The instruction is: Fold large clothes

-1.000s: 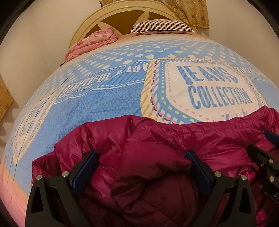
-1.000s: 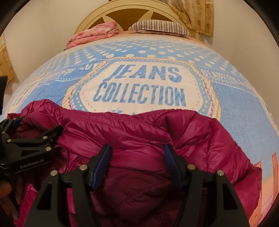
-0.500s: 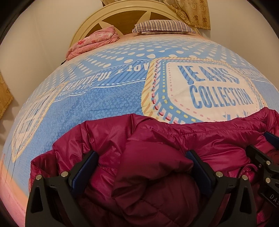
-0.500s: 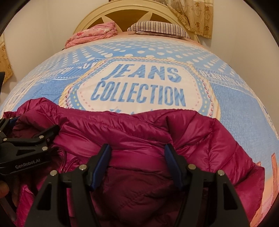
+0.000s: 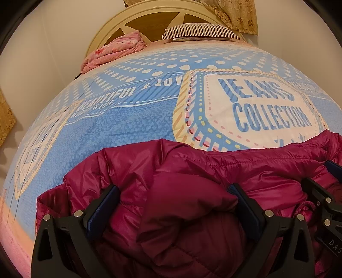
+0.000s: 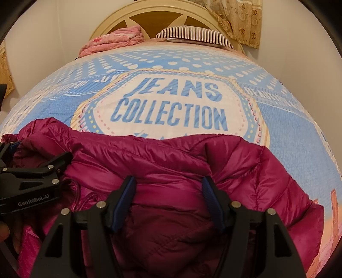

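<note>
A magenta puffer jacket [image 5: 192, 171] lies bunched at the near edge of the bed; it also shows in the right wrist view [image 6: 171, 162]. My left gripper [image 5: 174, 192] is open, its jaws wide apart around a thick fold of the jacket. My right gripper [image 6: 168, 186] is open too, its jaws standing on either side of a padded fold. The right gripper shows at the right edge of the left wrist view [image 5: 325, 192], and the left gripper at the left edge of the right wrist view [image 6: 32, 171]. The jacket's near part is hidden under the grippers.
The bed has a blue and white cover [image 5: 128, 128] printed "JEANS COLLECTION". A folded pink blanket [image 5: 113, 51] and a striped pillow [image 5: 198, 32] lie by the cream headboard [image 5: 149, 15]. A wall stands on each side, with patterned curtains [image 6: 241, 19] at the back right.
Both views have shifted slightly; the jacket sits a little lower and nearer. The jaws of both grippers stay spread around the fabric.
</note>
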Available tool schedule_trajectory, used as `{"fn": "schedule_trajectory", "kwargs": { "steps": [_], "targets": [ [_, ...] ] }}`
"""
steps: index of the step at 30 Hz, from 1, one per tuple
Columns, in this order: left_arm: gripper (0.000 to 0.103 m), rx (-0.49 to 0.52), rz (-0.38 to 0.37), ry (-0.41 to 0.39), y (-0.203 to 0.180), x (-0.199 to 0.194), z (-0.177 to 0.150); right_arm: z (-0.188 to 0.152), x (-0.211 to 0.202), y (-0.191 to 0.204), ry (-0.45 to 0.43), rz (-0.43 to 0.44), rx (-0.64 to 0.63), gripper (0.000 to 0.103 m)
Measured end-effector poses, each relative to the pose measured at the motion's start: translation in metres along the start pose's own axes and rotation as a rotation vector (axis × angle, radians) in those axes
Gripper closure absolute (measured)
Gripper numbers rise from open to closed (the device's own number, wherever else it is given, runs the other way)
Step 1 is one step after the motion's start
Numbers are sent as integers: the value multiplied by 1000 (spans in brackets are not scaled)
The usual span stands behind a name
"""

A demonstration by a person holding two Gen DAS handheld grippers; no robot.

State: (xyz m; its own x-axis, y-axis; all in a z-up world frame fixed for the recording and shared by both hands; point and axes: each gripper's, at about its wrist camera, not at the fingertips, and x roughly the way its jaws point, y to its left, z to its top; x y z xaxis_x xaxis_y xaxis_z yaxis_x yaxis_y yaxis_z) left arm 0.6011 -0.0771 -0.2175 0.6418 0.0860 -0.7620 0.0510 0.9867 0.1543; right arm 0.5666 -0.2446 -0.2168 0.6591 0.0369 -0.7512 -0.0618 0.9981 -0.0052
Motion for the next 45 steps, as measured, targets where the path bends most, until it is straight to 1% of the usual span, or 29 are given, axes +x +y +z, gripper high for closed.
{"fn": "schedule_trajectory", "kwargs": {
  "steps": [22,24,26,27,28,29,30,31,33,36,37,39,40,42,45],
  "targets": [
    [1,21,28,1,-5,0,1,1,2,4,8,-25,-22,34],
    [1,23,19,9,-3,-1,3,4,2,4,19,-22,-29,34],
    [1,29,26,-2,3,-15,6,8,-4,3,41,-14,-67,32],
    [1,34,28,-37,8,-32,7,10,-13,0,39,-17,-80,29],
    [1,37,21,-68,11,-46,7,11,-23,-4,24,-26,-79,27],
    [1,42,13,-108,17,-65,5,10,-41,-13,-12,-35,-67,21],
    [1,46,9,-132,23,-81,2,9,-53,-19,-32,-38,-55,17],
    [1,58,7,-137,31,-101,-6,5,-68,-27,-47,-36,-38,16],
    [1,60,1,-144,42,-125,-23,-9,-93,-39,-48,-1,-5,16],
    [1,78,8,-119,53,-157,-66,-54,-124,-50,-1,40,29,16],
    [1,94,6,-107,55,-168,-88,-71,-131,-49,16,41,24,16],
    [1,107,22,-94,57,-182,-120,-103,-147,-47,30,20,6,16],
    [1,109,26,-90,58,-189,-136,-114,-154,-47,32,12,1,16],
    [1,109,40,-86,61,-202,-164,-142,-173,-48,28,21,10,16],
    [1,108,61,-90,60,-218,-195,-169,-194,-49,29,22,31,16]
  ]
}}
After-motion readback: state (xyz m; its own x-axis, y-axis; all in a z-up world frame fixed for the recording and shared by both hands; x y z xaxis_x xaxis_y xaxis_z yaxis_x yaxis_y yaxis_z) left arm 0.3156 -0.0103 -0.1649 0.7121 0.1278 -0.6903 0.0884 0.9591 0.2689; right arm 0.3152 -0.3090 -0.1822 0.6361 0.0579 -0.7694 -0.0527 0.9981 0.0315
